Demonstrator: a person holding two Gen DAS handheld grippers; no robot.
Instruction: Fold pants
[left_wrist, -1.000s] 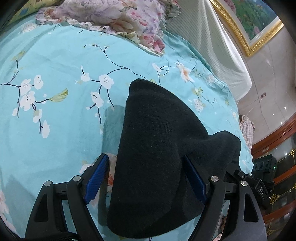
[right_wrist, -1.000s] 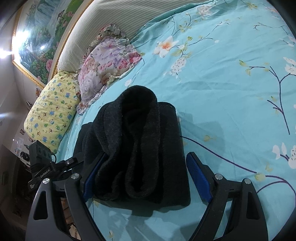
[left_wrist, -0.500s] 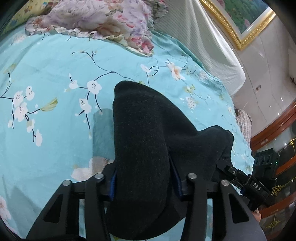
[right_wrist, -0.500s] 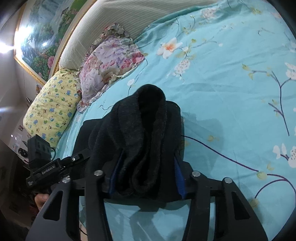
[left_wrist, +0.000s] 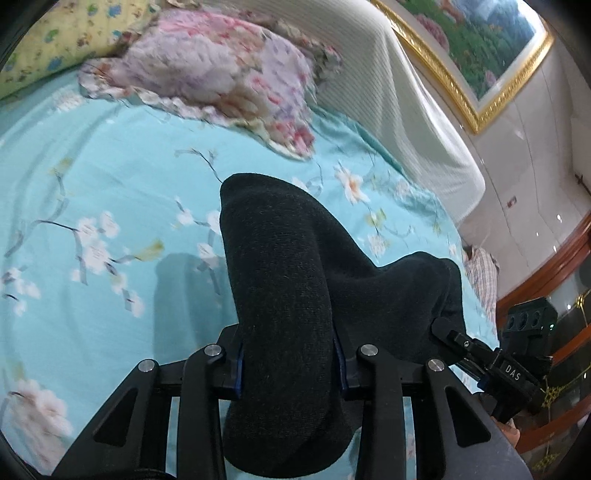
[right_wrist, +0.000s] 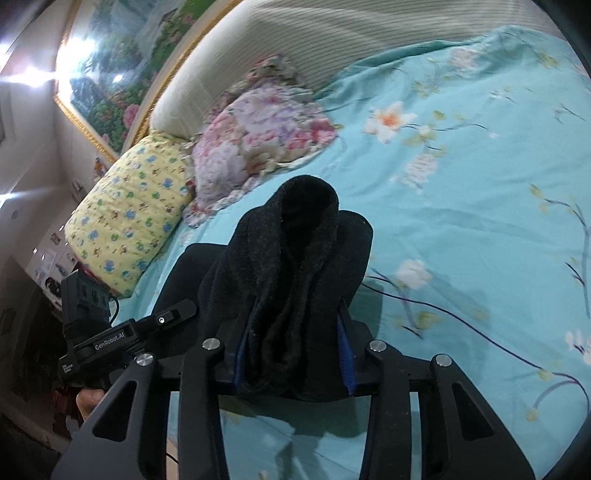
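Beneath both of our grippers spreads the turquoise bed sheet printed with white blossoms and dark branches (left_wrist: 96, 206), and at its far end, well ahead of the fingers, stands the cream ribbed headboard (left_wrist: 402, 122). Above that hangs a gold-framed landscape painting (left_wrist: 476, 55). Against the headboard lie two pillows: a yellow pillow with small blue and green prints (right_wrist: 129, 218), and just beside it a pink and lilac floral ruffled pillow (right_wrist: 262, 136).

The black fleecy folded pants (left_wrist: 295, 295) sit bunched between our two tools, raised off the sheet and casting a shadow on it. Their long axis runs sideways from one gripper to the other, and at each grip the fold humps up and forward, away from us toward the headboard. In the right wrist view we see several layers stacked edge-on.

Our left gripper (left_wrist: 288, 363) is closed down on one end of the bundle, blue pads (left_wrist: 239, 369) pressed into the cloth on both sides. Our right gripper (right_wrist: 293, 360) clamps the other end in the same way, fingers narrowed against the thick layers.

No container shows in either view.
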